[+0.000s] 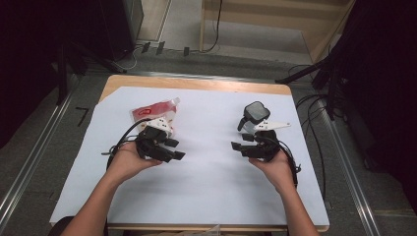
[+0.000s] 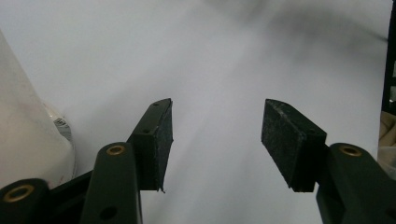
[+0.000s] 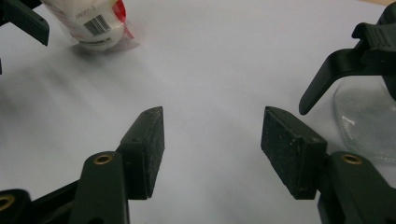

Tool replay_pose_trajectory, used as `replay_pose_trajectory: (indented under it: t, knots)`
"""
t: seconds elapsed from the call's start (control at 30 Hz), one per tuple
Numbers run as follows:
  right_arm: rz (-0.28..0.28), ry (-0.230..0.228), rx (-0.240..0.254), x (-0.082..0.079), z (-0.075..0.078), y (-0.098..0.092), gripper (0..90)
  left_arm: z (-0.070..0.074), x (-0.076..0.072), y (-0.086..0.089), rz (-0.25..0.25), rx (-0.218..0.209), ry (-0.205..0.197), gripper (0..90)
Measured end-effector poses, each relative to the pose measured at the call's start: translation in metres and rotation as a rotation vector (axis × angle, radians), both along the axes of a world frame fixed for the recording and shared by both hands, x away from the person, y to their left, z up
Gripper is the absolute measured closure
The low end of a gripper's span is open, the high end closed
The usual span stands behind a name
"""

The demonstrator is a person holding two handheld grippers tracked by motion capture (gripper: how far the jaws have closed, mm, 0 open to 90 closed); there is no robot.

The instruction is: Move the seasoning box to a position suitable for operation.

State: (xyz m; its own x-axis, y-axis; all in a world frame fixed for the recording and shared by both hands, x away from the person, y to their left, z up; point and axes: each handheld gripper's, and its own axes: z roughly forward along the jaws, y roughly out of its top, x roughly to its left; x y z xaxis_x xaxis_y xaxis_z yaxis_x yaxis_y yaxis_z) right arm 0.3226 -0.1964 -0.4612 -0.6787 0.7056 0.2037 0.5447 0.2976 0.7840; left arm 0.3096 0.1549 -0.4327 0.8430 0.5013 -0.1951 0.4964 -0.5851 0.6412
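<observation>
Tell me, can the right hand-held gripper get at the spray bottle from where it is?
Probably yes: the right hand-held gripper is open and empty, the spray bottle stands just beside it, nothing between.

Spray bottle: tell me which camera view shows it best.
The high view: the spray bottle stands whole and upright on the white sheet, just beyond the right gripper. The right gripper view cuts it off at the frame's right edge, with just the black trigger and part of the clear body.

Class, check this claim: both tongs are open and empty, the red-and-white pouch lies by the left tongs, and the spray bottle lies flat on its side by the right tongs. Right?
Not quite: the spray bottle stands upright, as the high view shows. The rest holds: left tongs and right tongs open, empty; pouch by the left.
</observation>
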Motion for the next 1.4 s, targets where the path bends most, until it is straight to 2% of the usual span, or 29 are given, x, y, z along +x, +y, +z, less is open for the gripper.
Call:
replay_pose_trajectory:
  t: [0.1,0.13,0.23,0.37,0.43,0.53,0.6,0.67,0.73,0.77,0.87,0.9,0.97,1.03,1.23,1.3,1.37,1.4]
  knots:
    - [0.016,-0.003,-0.012,-0.001,0.000,0.001,40.0,-0.002,-0.001,0.000,-0.010,-0.001,0.011,42.1]
    - [0.032,0.024,-0.008,0.000,-0.002,0.002,40.9,-0.003,-0.002,-0.001,-0.009,0.005,0.011,41.5]
    - [0.044,0.046,-0.017,0.001,-0.004,0.003,42.3,-0.002,-0.003,-0.001,-0.020,0.019,0.004,43.8]
    - [0.053,0.027,-0.021,0.000,-0.003,0.003,42.1,-0.001,-0.003,0.001,-0.016,-0.009,-0.017,44.7]
    - [0.050,0.016,-0.021,-0.003,-0.001,0.001,42.0,-0.001,-0.005,0.003,-0.007,0.002,-0.037,44.9]
    - [0.048,0.002,-0.020,-0.007,0.000,-0.002,42.1,-0.002,-0.006,0.006,0.000,-0.005,-0.047,45.0]
    - [0.058,0.009,-0.027,-0.007,-0.001,-0.004,43.4,-0.002,-0.006,0.006,-0.002,-0.010,-0.028,45.4]
    - [0.053,0.035,-0.031,-0.007,-0.001,-0.005,45.4,-0.003,-0.007,0.005,-0.004,-0.009,-0.022,46.0]
    - [0.049,0.045,-0.021,-0.006,-0.002,-0.006,45.7,-0.003,-0.007,0.003,-0.018,-0.004,-0.032,45.8]
    - [0.040,0.054,-0.016,-0.006,-0.002,-0.006,46.8,-0.004,-0.007,0.002,-0.018,-0.019,-0.022,45.8]
    - [0.036,0.061,0.003,-0.004,-0.004,-0.009,47.7,-0.004,-0.006,-0.001,-0.031,-0.019,-0.021,45.3]
    - [0.036,0.061,0.003,-0.004,-0.004,-0.009,47.7,-0.005,-0.006,-0.002,-0.038,-0.016,-0.028,45.3]
    - [0.036,0.047,-0.004,-0.003,-0.005,-0.010,47.7,-0.004,-0.005,-0.003,-0.044,-0.022,-0.014,44.1]
    - [0.036,0.047,-0.010,-0.002,-0.007,-0.010,46.3,-0.004,-0.005,-0.004,-0.055,-0.022,-0.033,41.9]
    - [0.027,0.026,-0.026,0.002,-0.007,-0.016,42.7,-0.004,-0.005,-0.003,-0.053,-0.023,-0.025,41.3]
    - [0.017,0.023,-0.009,0.002,-0.006,-0.018,41.8,-0.002,-0.004,-0.003,-0.051,-0.039,-0.029,41.2]
    - [0.012,0.012,-0.014,0.002,-0.005,-0.020,41.0,-0.001,-0.004,-0.001,-0.045,-0.068,-0.032,41.3]
    - [0.010,0.004,-0.011,0.002,-0.005,-0.021,40.5,0.000,-0.004,0.000,-0.043,-0.062,-0.032,41.4]
